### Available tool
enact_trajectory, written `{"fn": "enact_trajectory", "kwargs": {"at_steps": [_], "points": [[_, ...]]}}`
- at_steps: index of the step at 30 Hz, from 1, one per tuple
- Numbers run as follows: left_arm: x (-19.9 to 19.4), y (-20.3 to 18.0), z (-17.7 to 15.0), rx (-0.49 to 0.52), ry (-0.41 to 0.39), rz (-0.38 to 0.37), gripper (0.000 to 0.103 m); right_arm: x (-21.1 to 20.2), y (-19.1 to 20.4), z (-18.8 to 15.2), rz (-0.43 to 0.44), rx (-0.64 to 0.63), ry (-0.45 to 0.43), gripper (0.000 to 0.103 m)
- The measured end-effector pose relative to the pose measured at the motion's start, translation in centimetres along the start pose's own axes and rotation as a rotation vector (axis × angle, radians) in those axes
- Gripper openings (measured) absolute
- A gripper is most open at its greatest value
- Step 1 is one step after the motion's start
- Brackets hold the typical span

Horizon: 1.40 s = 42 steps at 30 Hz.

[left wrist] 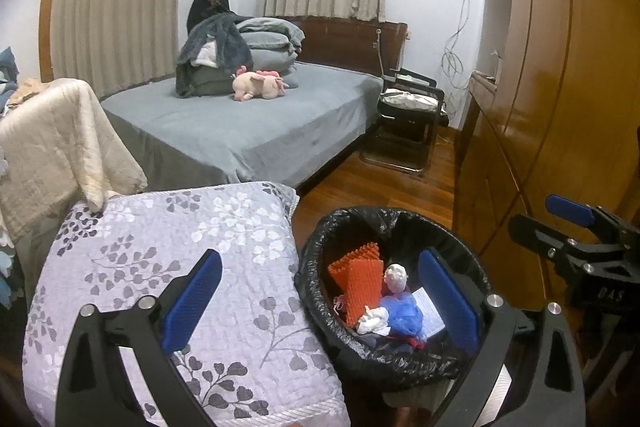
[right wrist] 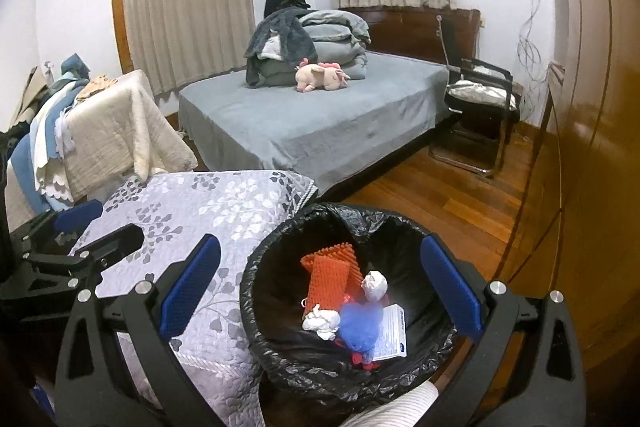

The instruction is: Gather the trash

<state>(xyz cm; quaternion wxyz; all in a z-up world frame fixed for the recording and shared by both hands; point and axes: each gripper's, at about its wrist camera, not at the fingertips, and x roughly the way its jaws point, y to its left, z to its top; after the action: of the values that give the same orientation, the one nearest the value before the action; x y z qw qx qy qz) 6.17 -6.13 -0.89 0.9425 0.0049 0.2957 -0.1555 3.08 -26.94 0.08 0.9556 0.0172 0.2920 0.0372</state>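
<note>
A trash bin with a black liner (left wrist: 316, 263) (right wrist: 256, 275) stands on the wood floor beside a floral-quilted surface. Inside lie an orange foam net (left wrist: 360, 283) (right wrist: 330, 279), white crumpled tissues (left wrist: 396, 277) (right wrist: 376, 285), a blue plastic piece (left wrist: 404, 315) (right wrist: 358, 323) and a printed paper (left wrist: 430, 311) (right wrist: 394, 333). My left gripper (left wrist: 320, 303) is open and empty, with its fingers straddling the quilt edge and the bin. My right gripper (right wrist: 320, 301) is open and empty above the bin. Each gripper also shows in the other view, the left (right wrist: 80, 227) and the right (left wrist: 560, 223).
The floral quilt (left wrist: 168, 267) (right wrist: 192, 223) lies left of the bin. A bed with grey sheet (left wrist: 248, 119), folded bedding and a pink plush (left wrist: 260, 85) is behind. A black chair (left wrist: 412, 115) and a wooden wardrobe (left wrist: 540, 87) stand on the right.
</note>
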Motion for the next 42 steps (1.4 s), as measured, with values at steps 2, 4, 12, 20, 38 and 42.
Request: {"fn": "enact_trajectory", "kwargs": {"at_steps": [2,4,12,20,38,42], "points": [[-0.5,0.1,-0.1,-0.004,-0.006,0.006,0.097,-0.3,0.3,0.1,0.0,-0.01,-0.005,0.098],[-0.9,0.2,0.0,-0.008,-0.011,0.012,0.097,-0.6,0.8,0.3,0.004,-0.022,-0.011,0.098],[-2.9,0.7,0.3,-0.014,-0.038,0.038,0.097,-1.6,1.9,0.8,0.014,-0.044,-0.03,0.097],[-4.1,0.9,0.4,-0.016,-0.055,0.052,0.097,-1.9,2.5,0.9,0.02,-0.051,-0.035,0.097],[-4.9,1.0,0.7,-0.017,-0.067,0.069,0.097,-1.9,3.0,0.9,0.019,-0.054,-0.038,0.097],[-4.9,1.1,0.7,-0.018,-0.068,0.069,0.097,-1.9,3.1,1.0,0.021,-0.053,-0.035,0.097]]}}
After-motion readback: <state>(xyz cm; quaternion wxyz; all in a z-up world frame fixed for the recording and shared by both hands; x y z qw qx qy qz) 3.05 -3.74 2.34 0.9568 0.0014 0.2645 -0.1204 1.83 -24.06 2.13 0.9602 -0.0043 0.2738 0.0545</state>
